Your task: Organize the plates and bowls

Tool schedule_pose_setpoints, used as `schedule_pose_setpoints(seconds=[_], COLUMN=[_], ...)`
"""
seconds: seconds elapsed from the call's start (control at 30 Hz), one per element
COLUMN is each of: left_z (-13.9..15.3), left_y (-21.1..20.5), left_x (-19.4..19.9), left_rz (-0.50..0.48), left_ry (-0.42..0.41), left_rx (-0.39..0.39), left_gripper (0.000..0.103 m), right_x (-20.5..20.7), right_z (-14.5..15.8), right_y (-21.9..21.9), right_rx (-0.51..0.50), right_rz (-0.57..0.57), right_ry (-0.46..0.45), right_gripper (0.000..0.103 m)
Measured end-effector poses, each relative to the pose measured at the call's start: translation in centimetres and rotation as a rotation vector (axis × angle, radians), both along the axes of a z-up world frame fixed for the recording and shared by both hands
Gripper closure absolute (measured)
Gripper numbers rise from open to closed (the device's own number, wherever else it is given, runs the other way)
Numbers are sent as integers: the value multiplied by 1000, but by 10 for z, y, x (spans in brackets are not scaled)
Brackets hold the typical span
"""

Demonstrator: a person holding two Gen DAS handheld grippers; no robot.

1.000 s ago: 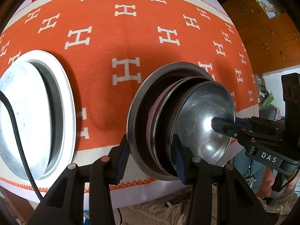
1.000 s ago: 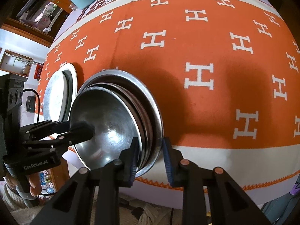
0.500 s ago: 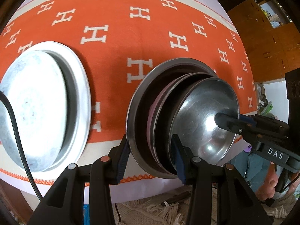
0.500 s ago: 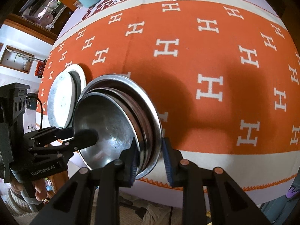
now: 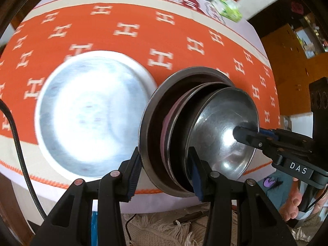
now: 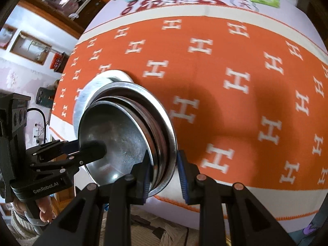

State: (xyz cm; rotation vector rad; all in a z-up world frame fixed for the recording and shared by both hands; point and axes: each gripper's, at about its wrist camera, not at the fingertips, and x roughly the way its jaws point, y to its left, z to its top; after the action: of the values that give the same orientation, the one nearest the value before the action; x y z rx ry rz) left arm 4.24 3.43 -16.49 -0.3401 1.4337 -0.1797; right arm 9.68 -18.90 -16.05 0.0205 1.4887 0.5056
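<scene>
Left wrist view: the left gripper (image 5: 164, 168), jaws partly closed, clamps the near rim of a nested stack of round steel bowls and plates (image 5: 196, 131), held above the orange H-patterned tablecloth (image 5: 133, 47) beside a shallow white-rimmed metal plate (image 5: 92, 112). The right gripper (image 6: 164, 170) pinches the stack's opposite rim.

Motion blurs the white tray (image 5: 92, 119), half-hidden behind the bowl stack (image 6: 131, 135)

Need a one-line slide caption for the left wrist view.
Both grippers carry nested metal bowls above the orange tablecloth.
</scene>
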Motion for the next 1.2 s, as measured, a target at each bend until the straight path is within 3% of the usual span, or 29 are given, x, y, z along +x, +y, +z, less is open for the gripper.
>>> schedule_pose_setpoints(seconds=[0.27,0.53,0.87,1.2], left_z=[-1,-16,-44,-46], left_y=[69,115,136,135], left_x=[0,17,33,37], left_rz=[78,91,54,0], left_ry=[7,27,71,72], left_rx=[30,46,37,26], left_gripper=[61,61,61,61], right_x=[10,20,23,20], right_z=[-4,-20,-40,-39], right_y=[69,116,137,138], right_rx=[16,0,-30,-62], right_rz=[74,66,24,0], right_ry=[8,33,78,72], right_gripper=[79,80,81,80])
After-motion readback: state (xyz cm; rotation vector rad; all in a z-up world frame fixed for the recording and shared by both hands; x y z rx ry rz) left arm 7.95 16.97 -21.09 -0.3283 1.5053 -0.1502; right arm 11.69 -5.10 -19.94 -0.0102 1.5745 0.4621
